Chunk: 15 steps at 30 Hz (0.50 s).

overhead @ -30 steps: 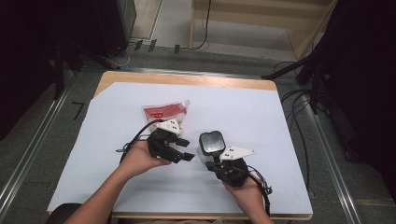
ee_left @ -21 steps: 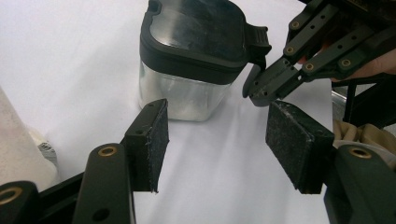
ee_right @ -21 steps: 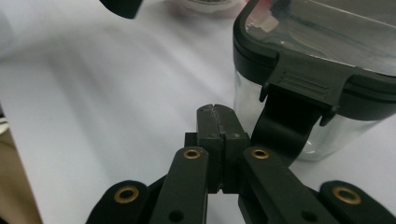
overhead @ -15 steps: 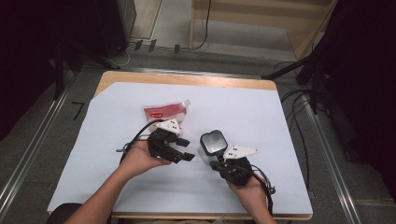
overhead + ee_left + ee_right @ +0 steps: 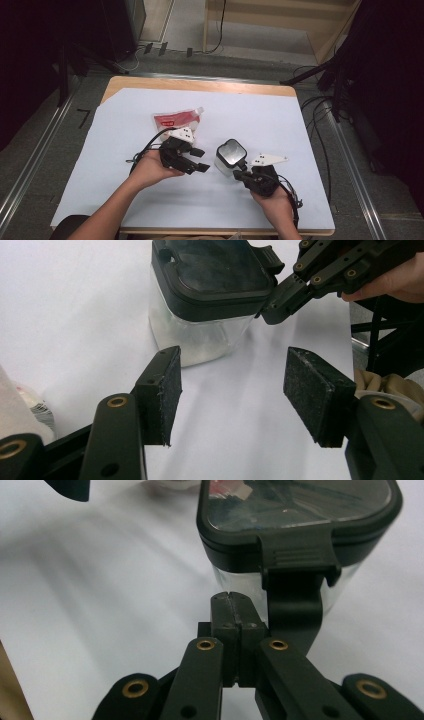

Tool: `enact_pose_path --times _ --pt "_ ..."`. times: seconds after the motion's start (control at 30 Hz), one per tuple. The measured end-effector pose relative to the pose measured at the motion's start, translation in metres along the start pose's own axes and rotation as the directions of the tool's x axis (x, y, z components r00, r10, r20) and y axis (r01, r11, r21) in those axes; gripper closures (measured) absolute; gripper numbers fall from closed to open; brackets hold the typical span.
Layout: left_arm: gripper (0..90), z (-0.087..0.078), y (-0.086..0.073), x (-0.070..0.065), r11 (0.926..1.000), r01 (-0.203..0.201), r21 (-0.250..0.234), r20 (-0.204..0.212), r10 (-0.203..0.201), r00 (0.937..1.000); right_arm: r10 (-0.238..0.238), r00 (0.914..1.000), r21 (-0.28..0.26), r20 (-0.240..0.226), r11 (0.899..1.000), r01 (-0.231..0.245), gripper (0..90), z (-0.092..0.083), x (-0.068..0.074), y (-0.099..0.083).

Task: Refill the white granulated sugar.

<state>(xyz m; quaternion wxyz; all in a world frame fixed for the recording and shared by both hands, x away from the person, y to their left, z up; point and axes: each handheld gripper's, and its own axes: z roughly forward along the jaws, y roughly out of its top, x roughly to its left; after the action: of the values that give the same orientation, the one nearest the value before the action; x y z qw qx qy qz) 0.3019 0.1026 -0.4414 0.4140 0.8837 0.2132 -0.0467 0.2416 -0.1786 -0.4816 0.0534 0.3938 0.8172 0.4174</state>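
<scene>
One clear container (image 5: pixel 227 159) with a black latching lid stands on the white table cover (image 5: pixel 280 120), right of centre. One red-and-white pouch (image 5: pixel 176 119) lies behind it to the left; its print is too small to read. The right gripper (image 5: pixel 237 174), jaws pressed together and empty, sits at the lid's latch (image 5: pixel 295 560), having drifted slightly rightward with the container since a second ago. The left gripper (image 5: pixel 199 159) stays put, jaws apart and empty, just left of the container.
</scene>
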Motion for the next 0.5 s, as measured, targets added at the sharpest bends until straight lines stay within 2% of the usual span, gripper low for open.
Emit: enact_pose_path --times 0.17,0.3,0.5 --pt "41.6 0.002 0.004 0.000 0.9998 -0.017 0.010 -0.002 0.017 0.9999 0.022 0.9997 0.003 0.009 1.000 -0.023 90.0 -0.005 -0.007 -0.003" --pt "41.3 0.002 0.005 0.000 0.9999 -0.010 0.012 -0.002 0.010 0.9999 0.034 0.9993 0.005 0.015 0.999 -0.034 90.0 -0.006 -0.011 -0.004" --pt "40.4 0.004 0.006 -0.001 0.9995 -0.025 0.018 -0.012 0.025 0.9996 0.061 0.9976 0.009 0.033 0.998 -0.062 90.0 -0.009 -0.021 -0.004"
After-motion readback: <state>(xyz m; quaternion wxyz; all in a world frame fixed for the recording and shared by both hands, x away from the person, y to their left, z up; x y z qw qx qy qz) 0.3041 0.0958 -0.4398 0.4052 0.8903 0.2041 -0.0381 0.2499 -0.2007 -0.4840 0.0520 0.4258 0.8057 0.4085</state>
